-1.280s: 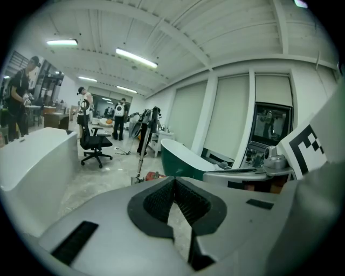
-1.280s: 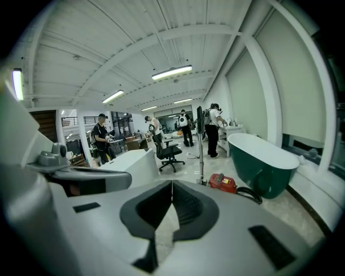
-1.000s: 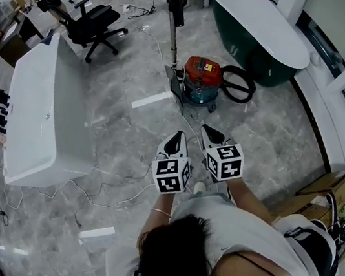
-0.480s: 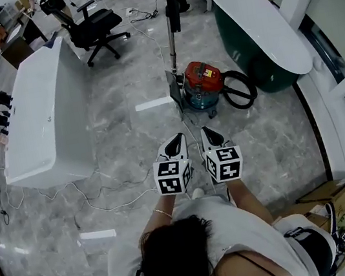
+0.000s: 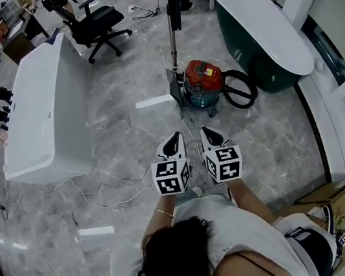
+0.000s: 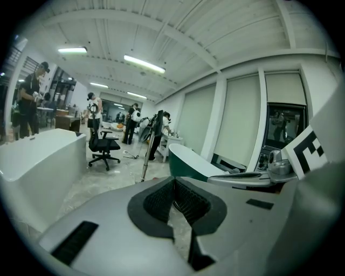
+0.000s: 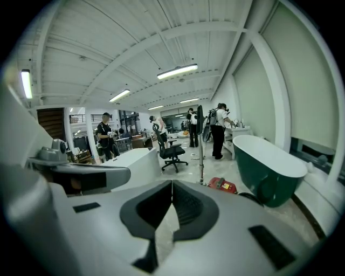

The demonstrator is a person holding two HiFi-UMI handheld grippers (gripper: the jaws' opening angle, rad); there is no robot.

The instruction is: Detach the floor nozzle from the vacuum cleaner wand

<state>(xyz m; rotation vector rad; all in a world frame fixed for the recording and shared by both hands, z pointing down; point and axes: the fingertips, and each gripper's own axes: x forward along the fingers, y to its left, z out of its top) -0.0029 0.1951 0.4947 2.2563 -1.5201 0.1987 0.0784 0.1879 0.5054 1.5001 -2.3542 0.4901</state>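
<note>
Nothing of the task looked done yet; the left gripper and the right gripper were held side by side close in front of the person's chest, each with its jaws pressed together and nothing between them, as both gripper views showed plainly; the vacuum cleaner, a red canister on a teal base, stood on the marble floor well ahead of both grippers, between a long white tub on the left and a green tub on the right; its wand rose upright just beside the canister, and the floor nozzle seemed to sit at the wand's foot, apparently attached, with the black hose looped on the other side; by my reading the whole job remained: closing the distance, steadying the wand, taking hold of the nozzle and pulling it free; much was hard to judge from here; the nozzle showed only as a small grey shape, so its joint with the wand and any release catch could not be made out; the wand's top ran into a dark handle near the picture's upper edge, where people's legs crowded it; in the gripper views the jaw bodies covered the near floor, and the nozzle was hidden there.
</note>
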